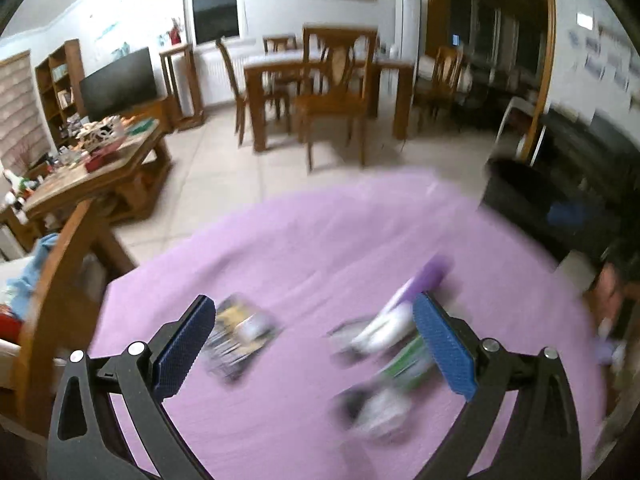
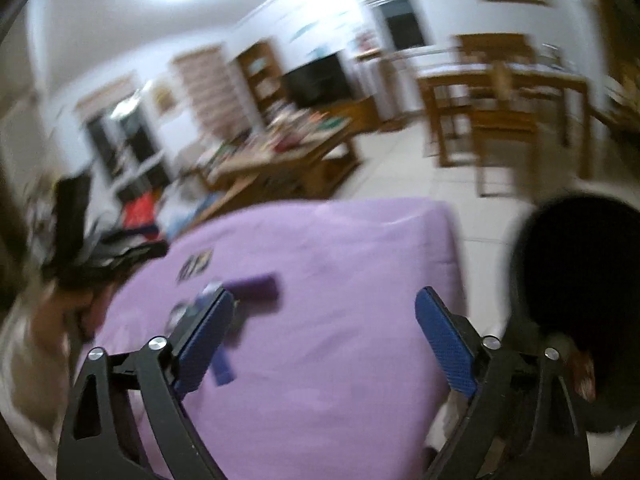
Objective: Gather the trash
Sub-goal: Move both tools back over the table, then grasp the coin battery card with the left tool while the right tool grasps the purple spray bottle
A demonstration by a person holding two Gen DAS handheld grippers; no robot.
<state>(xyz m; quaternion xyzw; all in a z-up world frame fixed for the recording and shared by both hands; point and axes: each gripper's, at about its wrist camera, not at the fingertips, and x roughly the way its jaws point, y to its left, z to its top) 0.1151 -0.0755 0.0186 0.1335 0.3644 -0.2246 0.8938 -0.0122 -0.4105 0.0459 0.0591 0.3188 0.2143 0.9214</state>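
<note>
Blurred trash lies on the purple-covered table point(image 1: 280, 240): a yellow and black wrapper point(image 1: 240, 336), a white and purple tube point(image 1: 400, 312), a green and white packet point(image 1: 404, 360) and a white and black piece point(image 1: 372, 412). My left gripper point(image 1: 314, 308) hangs open above them, the wrapper by its left pad and the tube by its right pad. In the right wrist view my right gripper point(image 2: 326, 300) is open over bare cloth, with nothing between its pads. A purple tube point(image 2: 256, 286) and a small wrapper point(image 2: 196, 264) lie beyond its left finger.
A black bin stands on the floor off the table's right edge point(image 1: 520, 188) point(image 2: 580, 280). A wooden chair back point(image 1: 60, 280) is at the left. A cluttered coffee table point(image 1: 100, 168) and a dining set point(image 1: 328, 80) stand beyond on the tiled floor.
</note>
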